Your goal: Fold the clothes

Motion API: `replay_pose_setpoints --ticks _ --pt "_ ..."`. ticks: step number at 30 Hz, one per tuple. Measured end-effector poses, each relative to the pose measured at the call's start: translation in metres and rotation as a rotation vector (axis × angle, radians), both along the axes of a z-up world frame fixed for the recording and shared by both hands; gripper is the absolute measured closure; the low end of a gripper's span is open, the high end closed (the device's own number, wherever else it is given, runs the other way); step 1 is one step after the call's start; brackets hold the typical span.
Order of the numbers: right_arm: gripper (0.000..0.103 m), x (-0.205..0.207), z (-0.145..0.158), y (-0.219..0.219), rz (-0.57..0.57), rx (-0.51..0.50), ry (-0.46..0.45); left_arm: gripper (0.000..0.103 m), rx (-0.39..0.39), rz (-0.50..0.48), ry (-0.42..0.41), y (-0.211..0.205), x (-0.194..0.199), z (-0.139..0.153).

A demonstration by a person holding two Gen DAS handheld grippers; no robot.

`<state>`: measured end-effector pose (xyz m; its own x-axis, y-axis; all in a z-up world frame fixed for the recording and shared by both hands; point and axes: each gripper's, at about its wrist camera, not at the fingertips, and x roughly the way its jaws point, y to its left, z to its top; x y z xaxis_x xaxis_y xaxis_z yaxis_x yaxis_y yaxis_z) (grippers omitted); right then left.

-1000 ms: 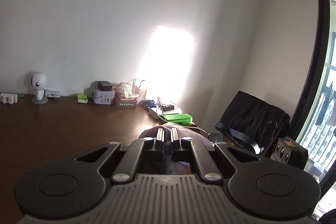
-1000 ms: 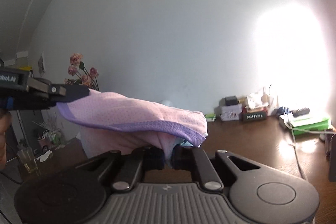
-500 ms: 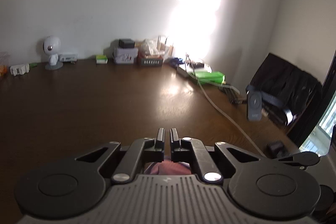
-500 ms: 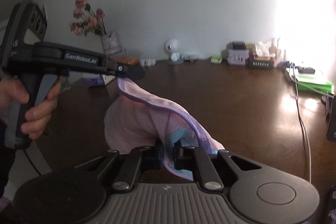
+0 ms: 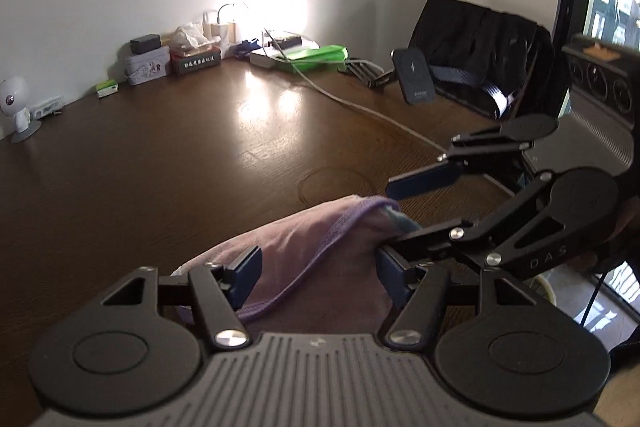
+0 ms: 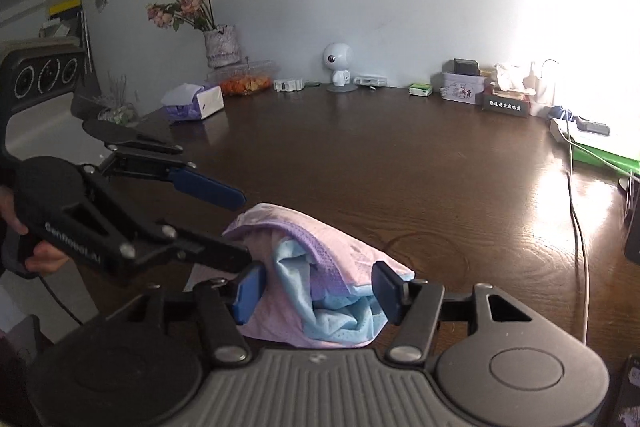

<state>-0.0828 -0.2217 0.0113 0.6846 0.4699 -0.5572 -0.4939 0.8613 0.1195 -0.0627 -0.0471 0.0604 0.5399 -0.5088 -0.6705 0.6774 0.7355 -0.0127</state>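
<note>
On table (image 6: 400, 163), garment (image 6: 320, 267) now released.

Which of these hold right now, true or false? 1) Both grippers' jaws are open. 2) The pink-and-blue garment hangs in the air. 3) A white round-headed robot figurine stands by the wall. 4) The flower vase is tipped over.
1) True: the left gripper and right gripper both stand open around the cloth.
2) False: the pink-and-blue mesh garment lies bunched on the dark wooden table.
3) True: the white round-headed robot figurine.
4) False: the pale flower vase stands upright.
</note>
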Motion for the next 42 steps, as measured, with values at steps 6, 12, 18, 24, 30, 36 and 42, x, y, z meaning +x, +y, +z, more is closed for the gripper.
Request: replay_pose_setpoints --ticks 6,12,18,24,30,36,42 --pt "0.046 0.022 0.001 -0.002 0.03 0.11 0.04 0.075 -0.05 -0.019 0.101 0.019 0.035 -0.001" --pt "0.046 0.035 0.002 -0.012 0.013 0.209 0.065 0.06 -0.073 0.017 0.12 0.042 0.055 0.002" --pt "0.071 0.047 -0.004 -0.009 -0.015 0.183 0.099 0.063 -0.13 0.012 0.143 0.051 0.064 0.006" --pt "0.096 0.048 -0.002 -0.014 -0.039 0.269 0.106 0.08 -0.181 0.0 0.181 0.044 0.077 0.006" --pt "0.098 0.034 0.018 -0.035 -0.05 0.372 0.06 0.1 -0.246 0.01 0.161 0.046 0.07 0.025" --pt "0.099 0.02 0.044 -0.04 -0.043 0.42 -0.013 0.101 -0.243 0.038 0.018 0.035 0.049 0.069" --pt "0.099 0.023 0.083 -0.041 -0.071 0.376 -0.142 0.101 -0.171 0.073 -0.155 0.005 0.064 0.12"
